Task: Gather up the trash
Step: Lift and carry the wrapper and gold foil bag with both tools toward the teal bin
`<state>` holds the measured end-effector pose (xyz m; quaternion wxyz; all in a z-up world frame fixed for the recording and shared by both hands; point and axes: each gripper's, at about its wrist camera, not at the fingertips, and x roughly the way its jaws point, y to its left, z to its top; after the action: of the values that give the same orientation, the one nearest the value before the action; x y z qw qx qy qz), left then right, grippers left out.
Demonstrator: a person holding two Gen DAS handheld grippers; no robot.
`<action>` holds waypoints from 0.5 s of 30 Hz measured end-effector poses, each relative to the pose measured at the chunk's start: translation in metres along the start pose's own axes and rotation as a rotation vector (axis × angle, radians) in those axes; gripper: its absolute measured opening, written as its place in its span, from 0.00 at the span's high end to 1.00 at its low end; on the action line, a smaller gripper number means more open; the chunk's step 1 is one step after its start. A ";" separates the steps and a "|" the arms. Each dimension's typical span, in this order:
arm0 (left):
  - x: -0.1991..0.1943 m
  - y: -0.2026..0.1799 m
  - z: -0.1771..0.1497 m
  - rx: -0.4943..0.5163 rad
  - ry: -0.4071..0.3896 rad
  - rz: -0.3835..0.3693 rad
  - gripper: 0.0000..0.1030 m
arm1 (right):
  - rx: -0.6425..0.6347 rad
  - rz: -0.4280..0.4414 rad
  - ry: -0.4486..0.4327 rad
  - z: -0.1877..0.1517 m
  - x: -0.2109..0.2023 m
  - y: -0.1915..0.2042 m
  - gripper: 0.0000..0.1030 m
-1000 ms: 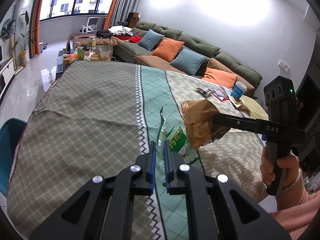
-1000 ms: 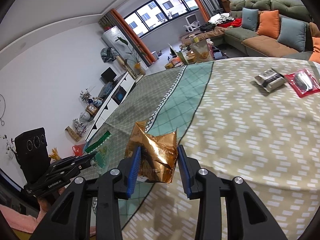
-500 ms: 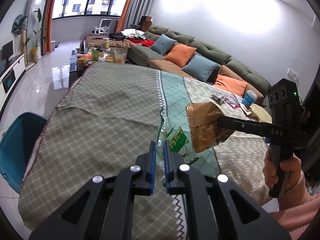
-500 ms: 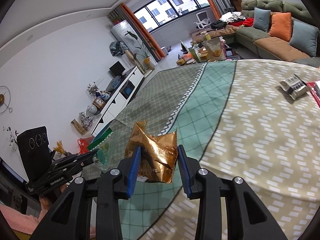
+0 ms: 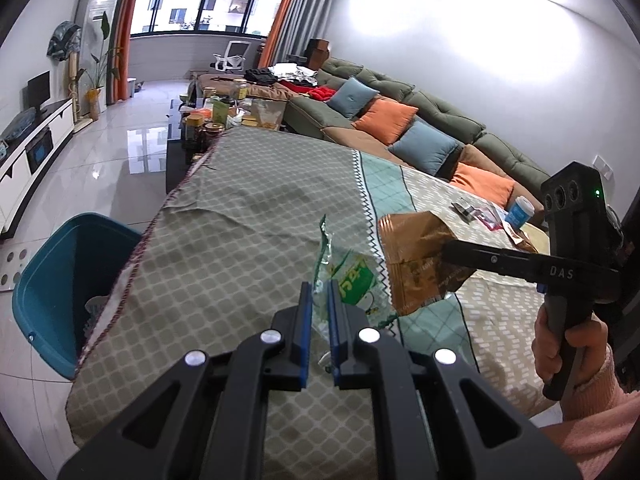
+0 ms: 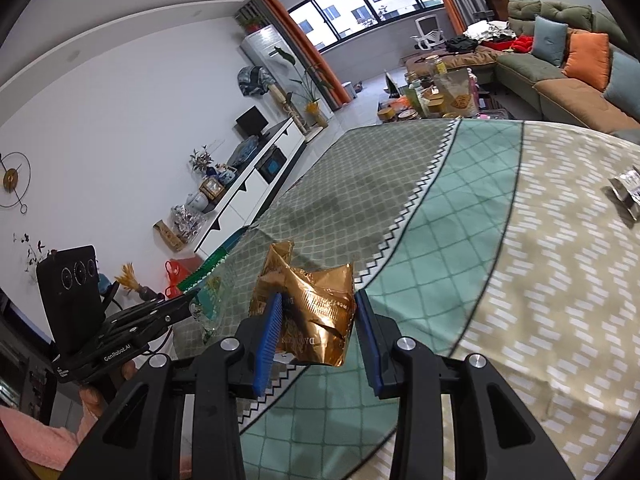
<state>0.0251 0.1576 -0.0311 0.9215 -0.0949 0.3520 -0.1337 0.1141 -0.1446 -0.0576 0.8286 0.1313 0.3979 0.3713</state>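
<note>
We hold two pieces of trash at once, both clear of the table. The gold foil wrapper [image 6: 308, 312] sits crumpled between the right gripper [image 6: 316, 320] pads, jaws part-way closed and clenched on its bulk; the wide stance fits a puffy, crushed packet rather than a flat film. The clear green-printed wrapper [image 5: 352, 280] is pinched by its edge in the left gripper [image 5: 318, 320], jaws nearly together because the film is thin; most of it stands free above the pads and leans toward the foil packet. In the left wrist view the two wrappers hang just beside each other over the patterned tablecloth [image 5: 240, 240], near its teal middle band. We judge that one item per hand saves a trip. The teal bin [image 5: 48, 280] stands on the floor off the table's left edge, with something pale inside, and it is the likely drop point; both loads are not yet over it. More trash remains at the far end of the cloth: a silver packet [image 6: 626, 192], a red wrapper [image 5: 490, 213] and a blue-and-white cup [image 5: 519, 209], well apart from our grippers. Risk noted: the thin film is held by a narrow margin and could slip if swung. The person's hand [image 5: 568, 344] in a pink sleeve grips the right handle.
</note>
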 end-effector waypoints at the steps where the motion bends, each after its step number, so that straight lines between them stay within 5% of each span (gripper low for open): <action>1: -0.001 0.002 0.000 -0.004 -0.002 0.005 0.91 | -0.005 0.002 0.003 0.001 0.002 0.001 0.64; 15: -0.016 0.019 -0.002 -0.039 -0.025 0.048 0.91 | -0.041 0.037 0.027 0.008 0.021 0.023 0.64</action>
<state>0.0161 0.1806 -0.0276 0.9268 -0.1060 0.3450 -0.1034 0.1172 -0.1132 -0.0526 0.8186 0.1169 0.3989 0.3965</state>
